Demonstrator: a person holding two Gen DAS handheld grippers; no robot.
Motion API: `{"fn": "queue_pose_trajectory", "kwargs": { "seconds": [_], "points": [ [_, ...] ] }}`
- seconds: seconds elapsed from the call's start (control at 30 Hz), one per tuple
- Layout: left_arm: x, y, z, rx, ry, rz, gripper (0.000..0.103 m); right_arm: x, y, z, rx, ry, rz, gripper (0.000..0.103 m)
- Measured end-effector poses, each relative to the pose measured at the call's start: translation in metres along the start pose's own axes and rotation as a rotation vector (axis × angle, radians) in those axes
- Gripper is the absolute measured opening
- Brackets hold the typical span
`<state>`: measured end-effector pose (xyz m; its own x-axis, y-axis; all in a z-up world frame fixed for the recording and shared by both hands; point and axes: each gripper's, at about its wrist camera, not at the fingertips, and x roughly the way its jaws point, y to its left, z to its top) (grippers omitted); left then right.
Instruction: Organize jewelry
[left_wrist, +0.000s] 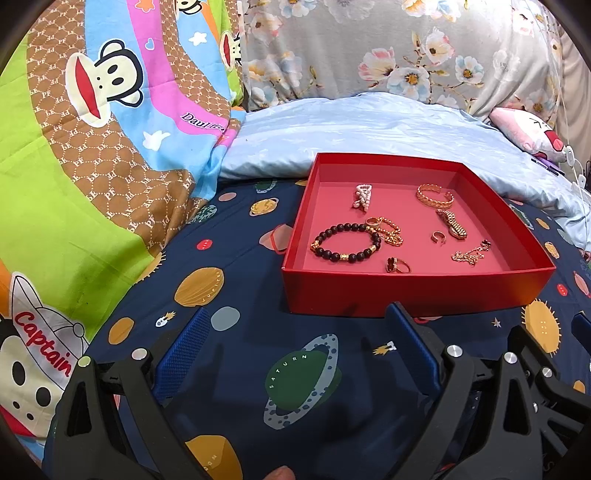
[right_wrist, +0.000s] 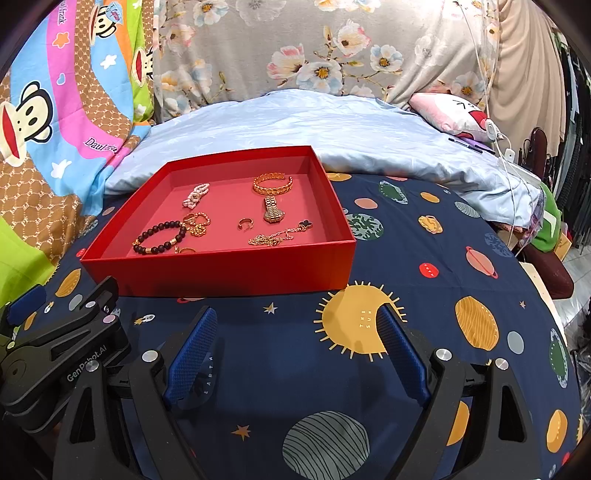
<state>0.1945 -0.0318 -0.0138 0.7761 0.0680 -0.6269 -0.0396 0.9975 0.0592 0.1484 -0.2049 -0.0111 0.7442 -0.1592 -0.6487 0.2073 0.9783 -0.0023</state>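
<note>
— Where does the sorting stand?

— All the jewelry I can see lies inside the red box (left_wrist: 417, 291) on the bed, on the planet-print sheet (left_wrist: 236, 369). Nothing lies outside it, so gathering looks done; inside, the pieces are loose, some overlapping, so tidying may remain.

— And the tools?

— Left hand-held gripper (left_wrist: 299, 354): jaws wide apart, empty, just short of the box's near wall. Right hand-held gripper (right_wrist: 295, 350): likewise spread, empty, hovering over the sheet beside the box's near right corner.

— Count the items.

— One dark beaded bracelet (left_wrist: 345, 243), near left. One gold chain (left_wrist: 389, 230) heaped against it, touching. One pearl piece (left_wrist: 362, 196), far left. One gold cuff bangle (left_wrist: 435, 196), far right. One gold watch (left_wrist: 451, 222) just in front of the bangle. One chain with a dark clover charm (left_wrist: 471, 253), near right. Rings: one with a dark stone (left_wrist: 398, 265) at the front, one small open ring (left_wrist: 439, 236) mid-box, possibly a third atop the heaped chain, too small to be sure.
</note>
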Motion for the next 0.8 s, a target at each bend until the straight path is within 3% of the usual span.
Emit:
{"fn": "queue_pose_trajectory", "kwargs": {
  "seconds": [0.8],
  "points": [
    [-0.0019,0.0028,0.0005,-0.006,-0.006,0.012,0.092,-0.0018,-0.0004,-0.0003,-0.006,-0.008,0.000,0.086]
  ]
}}
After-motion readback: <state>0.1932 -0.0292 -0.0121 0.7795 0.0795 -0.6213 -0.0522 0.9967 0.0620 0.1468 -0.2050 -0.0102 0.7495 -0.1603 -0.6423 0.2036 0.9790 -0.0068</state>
